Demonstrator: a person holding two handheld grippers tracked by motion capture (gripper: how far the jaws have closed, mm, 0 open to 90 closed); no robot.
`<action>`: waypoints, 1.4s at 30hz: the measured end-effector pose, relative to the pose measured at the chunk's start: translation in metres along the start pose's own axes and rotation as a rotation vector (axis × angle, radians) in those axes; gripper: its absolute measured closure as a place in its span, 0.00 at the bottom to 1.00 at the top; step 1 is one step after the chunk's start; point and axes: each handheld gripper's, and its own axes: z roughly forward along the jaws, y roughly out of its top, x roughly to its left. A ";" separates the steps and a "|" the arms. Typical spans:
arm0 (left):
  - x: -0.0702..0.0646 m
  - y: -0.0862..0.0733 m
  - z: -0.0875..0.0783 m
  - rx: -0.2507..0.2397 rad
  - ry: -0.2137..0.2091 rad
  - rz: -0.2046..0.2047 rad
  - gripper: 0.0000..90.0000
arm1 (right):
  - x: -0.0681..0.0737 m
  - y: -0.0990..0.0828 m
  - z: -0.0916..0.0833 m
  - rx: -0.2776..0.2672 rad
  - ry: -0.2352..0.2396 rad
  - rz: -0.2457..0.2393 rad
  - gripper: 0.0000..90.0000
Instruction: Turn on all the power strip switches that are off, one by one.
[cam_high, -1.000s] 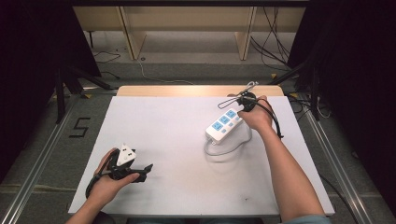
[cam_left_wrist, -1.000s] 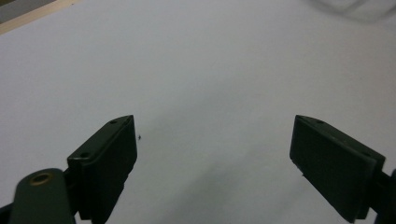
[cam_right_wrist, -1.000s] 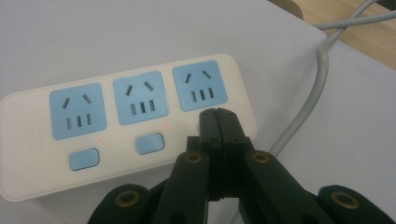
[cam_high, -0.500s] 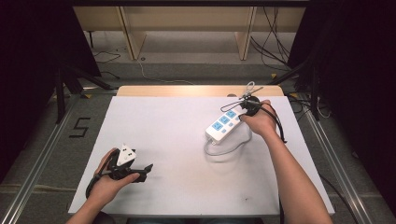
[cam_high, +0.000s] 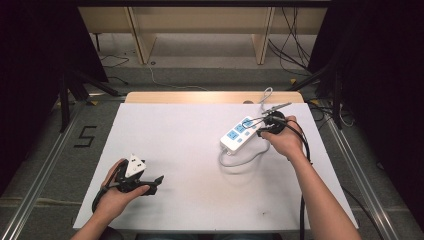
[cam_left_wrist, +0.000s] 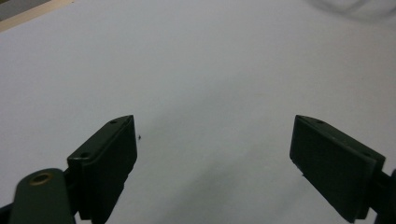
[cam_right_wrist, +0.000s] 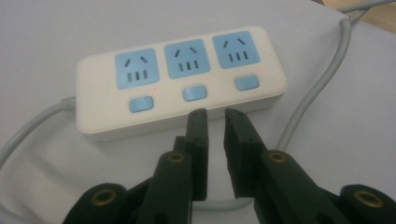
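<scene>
Power strip (cam_high: 240, 134) right on table (cam_high: 190, 140), well apart from left gripper (cam_high: 150, 184).

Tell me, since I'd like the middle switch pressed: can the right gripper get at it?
Probably yes. The right gripper, jaws nearly closed, sits just before the power strip, level with its middle switch, and nothing lies between them.

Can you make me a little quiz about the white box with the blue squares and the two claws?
1. How many blue sockets does the white plastic power strip have?
2. True or false: the left claw is open over bare white table.
3. Which claw is nearly closed beside the strip: A left, B right?

Key: 1. Three. 2. True. 3. B.
</scene>
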 end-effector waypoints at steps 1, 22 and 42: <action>0.000 0.000 0.000 0.000 0.000 0.000 0.16 | 0.001 -0.004 -0.002 -0.016 0.014 0.015 0.87; -0.001 0.000 0.001 0.007 0.001 -0.008 0.16 | 0.032 -0.074 -0.028 -0.154 0.031 0.006 0.51; 0.000 0.000 0.001 0.008 0.005 -0.004 0.16 | 0.053 -0.124 -0.039 -0.296 0.067 -0.002 0.41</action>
